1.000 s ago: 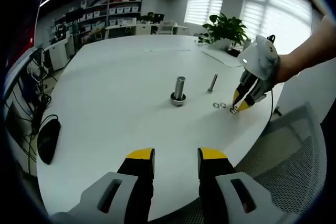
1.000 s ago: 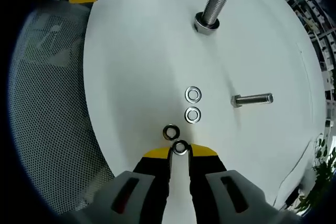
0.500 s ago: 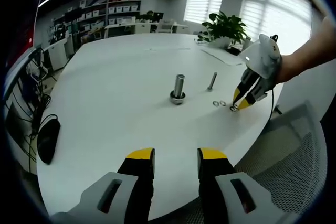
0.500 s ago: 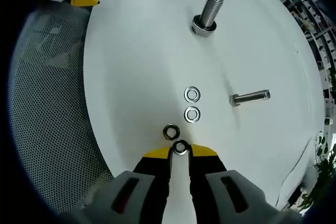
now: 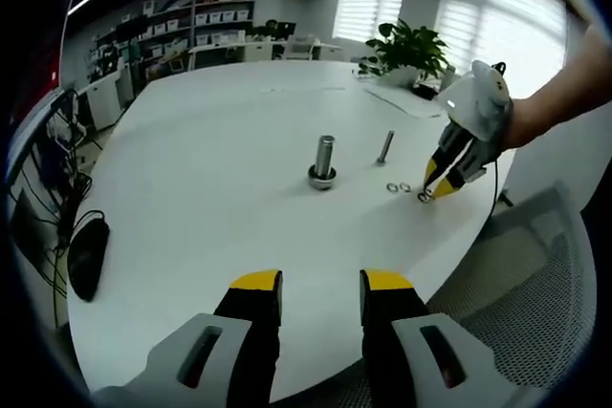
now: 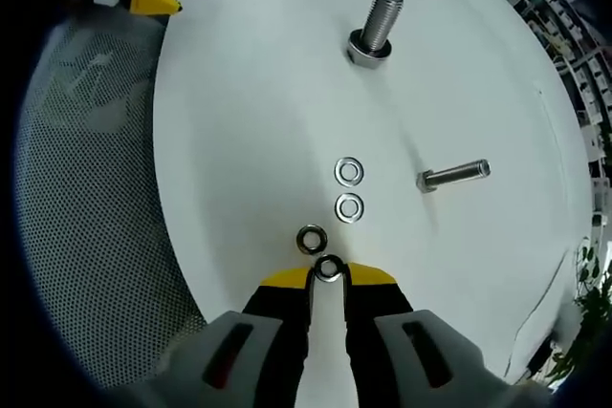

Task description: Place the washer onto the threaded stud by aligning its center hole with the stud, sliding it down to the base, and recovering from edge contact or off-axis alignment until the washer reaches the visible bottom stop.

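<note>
Step in hand — washer pickup. Right gripper (image 6: 328,276) low over white table (image 6: 249,121), jaws narrow, washer (image 6: 329,268) between yellow tips; whether pinched or just bracketed, cannot tell. Three more rings lie loose toward 12 o'clock: dark ring (image 6: 311,237) nearest, then two bright washers (image 6: 349,189). Upright threaded stud (image 6: 374,26) stands well beyond, at 12 o'clock; loose bolt (image 6: 453,176) at 2 o'clock. Left gripper (image 5: 318,291) idle, jaws moderately apart, holding nothing. Next — you confirm grip, lift, carry washer over stud, level hole on axis.
</note>
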### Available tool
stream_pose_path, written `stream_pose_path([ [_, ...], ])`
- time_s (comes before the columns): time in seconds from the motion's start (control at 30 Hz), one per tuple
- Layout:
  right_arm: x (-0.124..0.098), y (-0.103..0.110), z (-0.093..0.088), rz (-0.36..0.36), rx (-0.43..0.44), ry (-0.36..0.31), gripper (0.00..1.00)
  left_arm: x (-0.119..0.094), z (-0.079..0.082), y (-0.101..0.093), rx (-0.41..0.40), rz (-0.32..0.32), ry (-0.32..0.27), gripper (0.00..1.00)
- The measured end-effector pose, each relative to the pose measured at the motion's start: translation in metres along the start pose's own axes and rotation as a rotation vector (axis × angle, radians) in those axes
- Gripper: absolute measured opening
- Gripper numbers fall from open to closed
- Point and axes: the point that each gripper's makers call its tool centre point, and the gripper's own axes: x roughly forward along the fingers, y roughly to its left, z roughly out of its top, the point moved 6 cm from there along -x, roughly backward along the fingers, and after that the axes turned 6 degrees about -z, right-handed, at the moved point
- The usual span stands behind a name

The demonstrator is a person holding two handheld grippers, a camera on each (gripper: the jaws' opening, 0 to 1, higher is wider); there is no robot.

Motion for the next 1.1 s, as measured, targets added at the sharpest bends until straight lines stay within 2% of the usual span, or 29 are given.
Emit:
stream_pose_path([
  [0.3,0.0,-0.002,-0.003,0.01,-0.003,-0.017,0.14,-0.001,0.001,0.001,0.003,0.008,-0.008,0.3],
  [0.37,-0.001,-0.001,-0.008,0.033,0.042,0.004,0.14,-0.001,0.001,0.001,0.004,0.008,-0.007,0.3],
  [0.53,-0.011,-0.016,-0.006,0.039,0.13,-0.038,0.14,-0.001,0.001,0.001,0.002,0.006,-0.014,0.3],
  [0.73,-0.022,-0.029,-0.003,0.027,0.11,-0.055,0.14,-0.001,0.002,0.0,0.002,0.003,-0.015,0.3],
  [0.83,-0.027,-0.036,0.003,0.02,0.103,-0.08,0.14,-0.001,0.002,0.0,0.002,0.001,-0.018,0.3],
  [0.97,-0.035,-0.046,0.009,0.007,0.069,-0.084,0.14,-0.001,0.001,0.0,0.003,-0.002,-0.014,0.3],
  [1.1,-0.042,-0.057,0.017,0.006,0.071,-0.098,0.14,-0.001,0.002,-0.001,0.004,-0.005,-0.015,0.3],
])
